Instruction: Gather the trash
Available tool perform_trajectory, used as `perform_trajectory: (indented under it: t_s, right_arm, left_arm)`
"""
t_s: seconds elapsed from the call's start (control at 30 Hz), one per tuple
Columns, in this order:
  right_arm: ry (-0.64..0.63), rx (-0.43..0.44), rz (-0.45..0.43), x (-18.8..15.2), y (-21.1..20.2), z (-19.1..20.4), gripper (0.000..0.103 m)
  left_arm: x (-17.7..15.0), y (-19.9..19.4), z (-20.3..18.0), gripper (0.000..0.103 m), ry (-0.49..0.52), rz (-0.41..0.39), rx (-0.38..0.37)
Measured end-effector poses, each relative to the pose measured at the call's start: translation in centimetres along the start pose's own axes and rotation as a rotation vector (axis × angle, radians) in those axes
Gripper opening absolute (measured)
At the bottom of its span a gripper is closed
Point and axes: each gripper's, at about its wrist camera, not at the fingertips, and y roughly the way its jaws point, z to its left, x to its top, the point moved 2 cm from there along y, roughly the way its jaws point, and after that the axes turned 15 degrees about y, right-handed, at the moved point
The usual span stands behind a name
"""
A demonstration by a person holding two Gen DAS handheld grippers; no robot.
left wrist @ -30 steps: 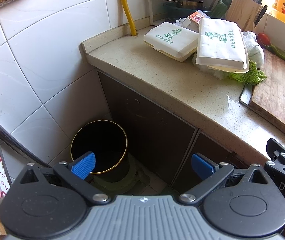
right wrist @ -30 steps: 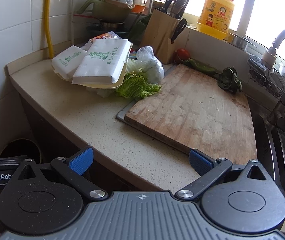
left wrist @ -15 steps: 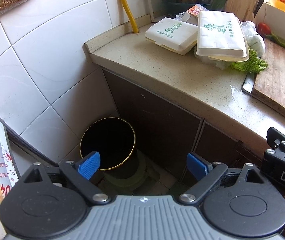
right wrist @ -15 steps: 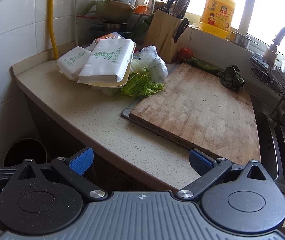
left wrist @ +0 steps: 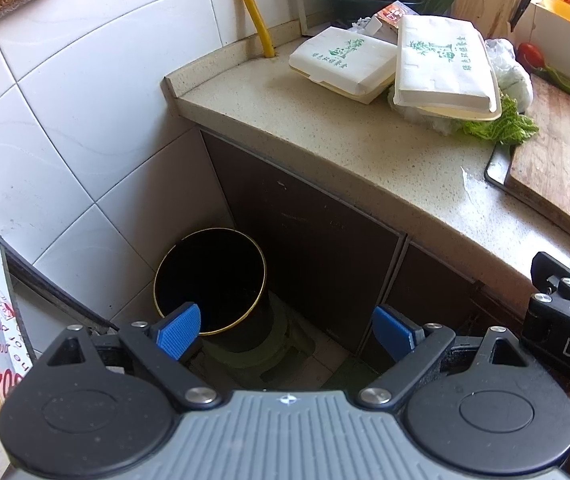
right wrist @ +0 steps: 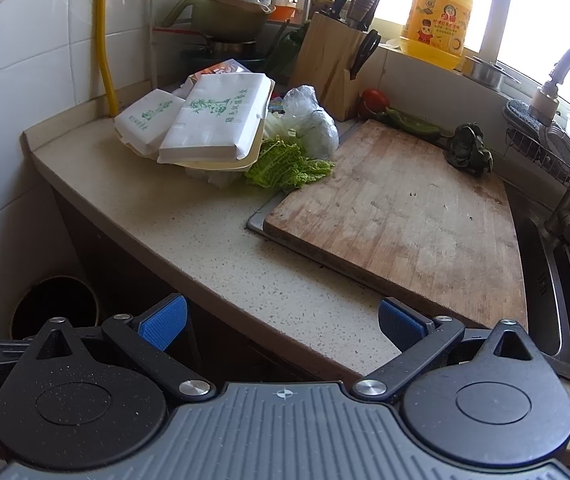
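- left gripper [left wrist: 287,330]: jaws spread wide, nothing between the blue pads; it hangs off the counter edge, above the floor-standing bin [left wrist: 210,280].
- right gripper [right wrist: 281,324]: jaws likewise wide and empty, held at the near edge of the counter [right wrist: 189,216].
- trash located: two white foam takeaway boxes on the counter, to the left of the cutting board [right wrist: 401,208]. the larger box [right wrist: 217,120] lies tilted, one side resting on the smaller box [right wrist: 147,118], the other over a cabbage leaf [right wrist: 289,164].
- a wrapped plastic bundle [right wrist: 311,124] sits just behind the leaf, touching the pile.
- handling, judged: foam boxes look light, thin-walled and easily crushed; a hard squeeze would likely dent or crack them. whether they hold leftovers cannot be told.
- grip point, judged: the larger box first, pinched across its near free edge, lid and base together so it stays closed.
- risk, judged: lifting it may drag the leaf or shift the smaller box.
- the bin stands below the counter's left end, mouth open and unobstructed.
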Motion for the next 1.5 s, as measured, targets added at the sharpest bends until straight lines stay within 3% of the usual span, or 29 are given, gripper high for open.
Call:
perform_trajectory:
  t_s: [0.1, 0.2, 0.3, 0.43, 0.67, 0.9, 1.0, 1.1, 1.13, 1.17, 1.27, 1.37, 1.4, 1.47, 1.5]
  right_arm:
    - [-0.004, 0.008, 0.002, 0.4, 0.4, 0.0, 0.103]
    - [-0.010, 0.026, 0.004, 0.9, 1.2, 0.2, 0.103]
    - [-0.017, 0.072, 0.018, 1.6, 2.1, 0.8, 0.103]
    - [-0.071, 0.097, 0.010, 2.6, 3.1, 1.8, 0.103]
    - [-0.072, 0.123, 0.008, 5.2, 5.4, 0.9, 0.103]
    - [-0.067, 0.169, -0.018, 8.2, 7.7, -0.8, 0.103]
    - [-0.070, 0.191, -0.040, 10.1, 8.4, -1.2, 0.100]
    - [-0.073, 0.222, -0.102, 13.1, 8.3, -1.6, 0.100]
    - [-0.076, 0.239, -0.126, 14.3, 8.1, -1.6, 0.100]
    - [-0.084, 0.257, -0.160, 15.7, 7.7, -1.5, 0.100]
    - [-0.112, 0.324, -0.312, 19.8, 5.4, -1.0, 0.103]
    - [-0.090, 0.423, -0.388, 20.2, 5.5, -2.1, 0.103]
    - [-0.053, 0.415, -0.323, 19.1, 7.3, -2.8, 0.103]
    - [-0.023, 0.290, -0.034, 17.5, 12.1, -2.9, 0.102]
    - [-0.022, 0.250, 0.068, 16.8, 14.0, -2.9, 0.100]
  left_arm:
    - [0.4, 0.4, 0.1, 0.090, -0.008, -0.011, 0.011]
    - [1.2, 0.8, -0.4, 0.092, 0.026, 0.000, -0.054]
    - [2.2, 1.4, -1.0, 0.092, 0.066, 0.030, -0.021]
    - [3.4, 2.6, -0.9, 0.092, 0.012, 0.017, -0.050]
    - [6.1, 4.3, -2.1, 0.091, -0.024, -0.062, -0.141]
    - [10.1, 5.0, -1.8, 0.091, -0.062, -0.132, -0.132]
    - [12.7, 4.2, -0.1, 0.091, -0.071, -0.213, -0.048]
    - [15.8, 1.2, 2.4, 0.091, -0.088, -0.370, 0.057]
    - [16.6, -0.1, 3.3, 0.093, -0.102, -0.431, 0.099]
    - [17.2, -1.0, 4.0, 0.101, -0.122, -0.481, 0.125]
    - [15.8, -0.5, 5.6, 0.102, -0.215, -0.606, 0.106]
    - [14.2, 5.2, 5.9, 0.096, -0.287, -0.378, -0.056]
    - [14.1, 6.3, 5.8, 0.094, -0.281, -0.348, -0.076]
    - [14.3, 7.2, 5.5, 0.094, -0.264, -0.362, -0.046]
    - [14.8, 7.5, 5.6, 0.094, -0.246, -0.371, -0.050]
